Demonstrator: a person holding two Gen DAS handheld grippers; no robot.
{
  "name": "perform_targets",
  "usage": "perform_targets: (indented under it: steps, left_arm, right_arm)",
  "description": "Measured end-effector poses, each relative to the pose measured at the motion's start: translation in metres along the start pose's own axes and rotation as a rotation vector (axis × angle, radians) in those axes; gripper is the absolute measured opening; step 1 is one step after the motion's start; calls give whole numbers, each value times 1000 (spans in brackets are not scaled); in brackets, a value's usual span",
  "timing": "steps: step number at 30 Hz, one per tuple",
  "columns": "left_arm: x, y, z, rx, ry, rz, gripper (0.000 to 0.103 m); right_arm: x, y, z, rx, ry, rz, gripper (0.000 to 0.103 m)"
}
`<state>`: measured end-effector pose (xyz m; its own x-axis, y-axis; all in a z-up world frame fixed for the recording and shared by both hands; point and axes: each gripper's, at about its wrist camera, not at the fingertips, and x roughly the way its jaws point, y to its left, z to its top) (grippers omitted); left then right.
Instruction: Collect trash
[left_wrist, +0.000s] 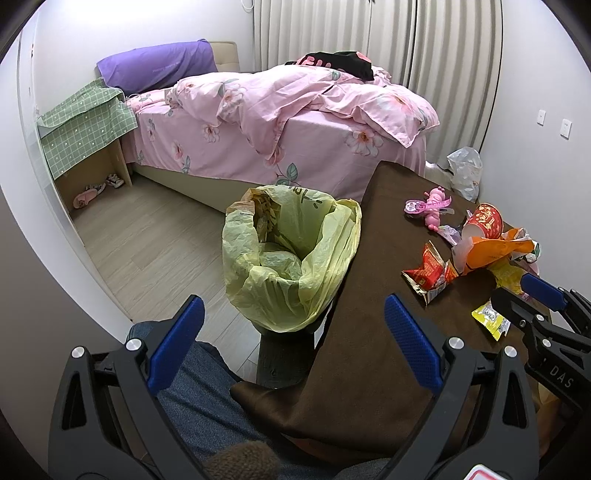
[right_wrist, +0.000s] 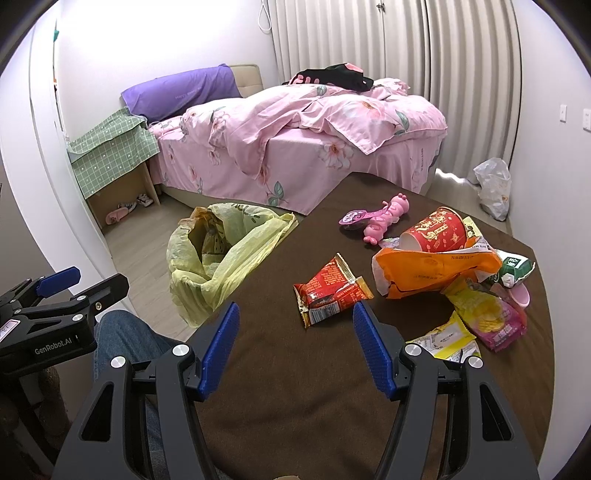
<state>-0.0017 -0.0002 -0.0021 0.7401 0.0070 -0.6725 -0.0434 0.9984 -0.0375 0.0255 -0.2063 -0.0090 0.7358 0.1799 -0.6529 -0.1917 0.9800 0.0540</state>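
A bin lined with a yellow-green bag (left_wrist: 291, 258) (right_wrist: 221, 258) stands on the floor at the left edge of the brown-clothed table (left_wrist: 369, 314) (right_wrist: 295, 387). Trash lies on the table: a red snack wrapper (right_wrist: 328, 291) (left_wrist: 430, 273), an orange bag (right_wrist: 432, 269) (left_wrist: 495, 253), a red paper cup (right_wrist: 436, 230) (left_wrist: 484, 221), and yellow wrappers (right_wrist: 476, 314) (left_wrist: 491, 319). My left gripper (left_wrist: 293, 314) is open, hovering near the bin's front rim. My right gripper (right_wrist: 293, 321) is open over the cloth, just short of the red wrapper, nothing between its fingers.
A pink toy (right_wrist: 384, 218) lies on the table beyond the trash. A bed with pink bedding (right_wrist: 295, 140) fills the back; a green-clothed nightstand (right_wrist: 110, 155) stands left. A white plastic bag (right_wrist: 493, 188) sits on the floor by the curtain. A person's denim-clad leg (left_wrist: 199, 398) is below.
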Motion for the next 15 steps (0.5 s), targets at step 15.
perform_targets:
  steps: [15]
  left_arm:
    - [0, 1, 0, -1, 1, -2, 93]
  right_arm:
    - [0, 0, -1, 1, 2, 1, 61]
